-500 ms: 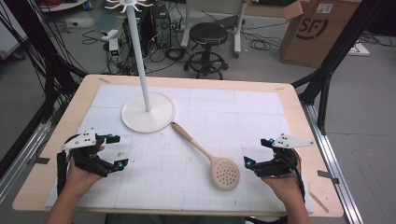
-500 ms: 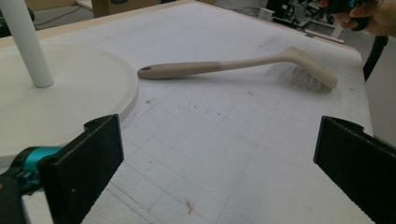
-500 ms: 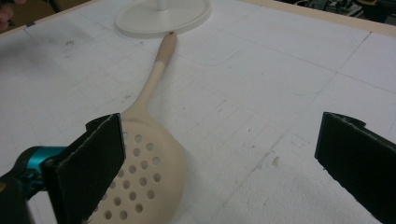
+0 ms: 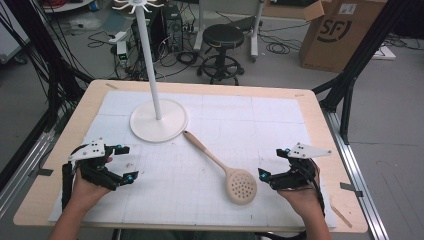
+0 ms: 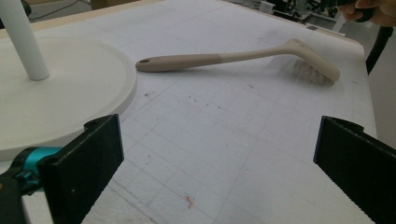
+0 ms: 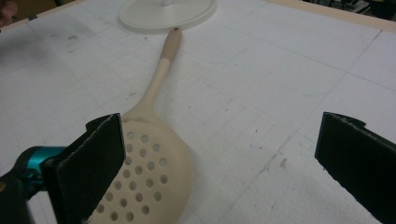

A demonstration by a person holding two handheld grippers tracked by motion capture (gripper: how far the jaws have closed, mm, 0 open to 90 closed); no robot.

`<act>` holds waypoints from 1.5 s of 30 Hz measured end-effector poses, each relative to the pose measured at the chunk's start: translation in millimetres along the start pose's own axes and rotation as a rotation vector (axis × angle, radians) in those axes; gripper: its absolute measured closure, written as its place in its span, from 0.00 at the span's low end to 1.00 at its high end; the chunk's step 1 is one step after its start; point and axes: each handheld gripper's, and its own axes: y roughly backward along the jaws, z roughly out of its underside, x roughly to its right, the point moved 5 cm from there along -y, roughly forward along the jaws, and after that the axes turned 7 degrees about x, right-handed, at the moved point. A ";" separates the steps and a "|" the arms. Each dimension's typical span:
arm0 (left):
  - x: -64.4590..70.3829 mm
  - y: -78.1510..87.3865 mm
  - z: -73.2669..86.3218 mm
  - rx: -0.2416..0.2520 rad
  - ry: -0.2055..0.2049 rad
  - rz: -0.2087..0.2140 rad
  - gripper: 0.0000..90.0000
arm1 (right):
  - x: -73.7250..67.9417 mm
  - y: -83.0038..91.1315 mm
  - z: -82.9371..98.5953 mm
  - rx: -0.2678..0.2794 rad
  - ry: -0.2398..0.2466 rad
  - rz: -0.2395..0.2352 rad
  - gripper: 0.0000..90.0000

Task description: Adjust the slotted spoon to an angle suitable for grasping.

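While the table [image 4: 310,107] carries a white gridded mat [image 4: 260,125], the white stand [image 4: 159,121] rises from its round base at the far left of that mat. Just beside the base lies the beige slotted spoon [image 4: 225,170] — handle tip near the base rim, perforated bowl toward the right gripper [image 4: 272,162]. That gripper rests near the bowl, jaws wide apart and holding nothing. At the mat's near left the left gripper [image 4: 125,162] sits well apart from the spoon — its jaws likewise spread, empty.
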 end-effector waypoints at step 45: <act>3.5 1.9 -4.6 0.001 -0.021 0.023 0.02 | -40.8 -141.5 -71.6 -0.338 0.118 -0.105 0.01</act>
